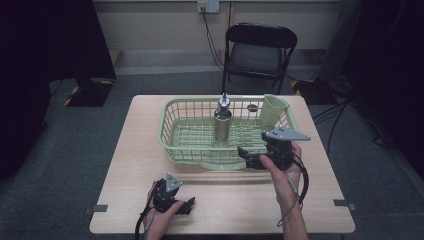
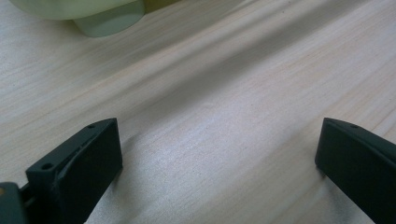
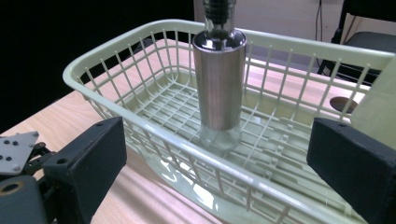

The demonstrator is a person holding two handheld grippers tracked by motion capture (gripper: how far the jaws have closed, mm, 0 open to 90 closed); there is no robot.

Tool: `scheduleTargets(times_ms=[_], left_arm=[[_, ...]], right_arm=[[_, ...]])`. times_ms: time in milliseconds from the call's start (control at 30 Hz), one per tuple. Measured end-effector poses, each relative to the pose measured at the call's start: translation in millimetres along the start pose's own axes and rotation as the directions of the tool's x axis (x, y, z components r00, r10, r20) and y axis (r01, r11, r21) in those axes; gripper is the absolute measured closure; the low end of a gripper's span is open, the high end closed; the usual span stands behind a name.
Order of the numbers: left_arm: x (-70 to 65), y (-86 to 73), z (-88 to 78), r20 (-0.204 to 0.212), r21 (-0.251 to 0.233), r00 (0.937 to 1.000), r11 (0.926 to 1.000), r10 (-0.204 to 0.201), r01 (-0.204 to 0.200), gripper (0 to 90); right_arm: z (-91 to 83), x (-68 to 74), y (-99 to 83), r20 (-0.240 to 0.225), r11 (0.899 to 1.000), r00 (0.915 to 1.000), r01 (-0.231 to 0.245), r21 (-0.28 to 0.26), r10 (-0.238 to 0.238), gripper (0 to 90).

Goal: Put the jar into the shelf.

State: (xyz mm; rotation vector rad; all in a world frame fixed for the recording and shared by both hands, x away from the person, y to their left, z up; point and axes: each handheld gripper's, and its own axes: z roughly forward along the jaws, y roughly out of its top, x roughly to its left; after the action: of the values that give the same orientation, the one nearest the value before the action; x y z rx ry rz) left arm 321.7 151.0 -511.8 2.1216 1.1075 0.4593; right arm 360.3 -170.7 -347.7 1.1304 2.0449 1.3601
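My right gripper (image 1: pixel 250 156) hovers at the near right rim of a pale green plastic wire-style basket (image 1: pixel 172 127), its jaws spread wide with nothing between them. Straight ahead of it, across the rim, a tall steel-sleeved glass dispenser bottle (image 3: pixel 219 84) stands upright on the basket floor, its long axis vertical, centred between my jaws in the right gripper view. My left gripper (image 1: pixel 186 206) rests low on the light wooden surface (image 1: pixel 225 200), jaws also apart and empty, well away from the bottle, so the right is nearer.
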Motion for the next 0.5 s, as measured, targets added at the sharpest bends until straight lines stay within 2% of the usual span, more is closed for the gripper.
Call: scheduleTargets(times_ms=[233,500], left_arm=[[0.1,0.0,0.0,0.0,0.0,1.0,1.0,0.002,-0.002,0.3],[0.1,0.0,0.0,0.0,0.0,1.0,1.0,0.002,-0.002,0.3]], right_arm=[[-4.4,2.5,-17.3,0.022,1.0,0.9997,-0.01,-0.001,0.01,3.7],[-4.3,3.2,-41.0,0.073,1.0,0.9973,-0.013,0.011,0.012,3.9]])
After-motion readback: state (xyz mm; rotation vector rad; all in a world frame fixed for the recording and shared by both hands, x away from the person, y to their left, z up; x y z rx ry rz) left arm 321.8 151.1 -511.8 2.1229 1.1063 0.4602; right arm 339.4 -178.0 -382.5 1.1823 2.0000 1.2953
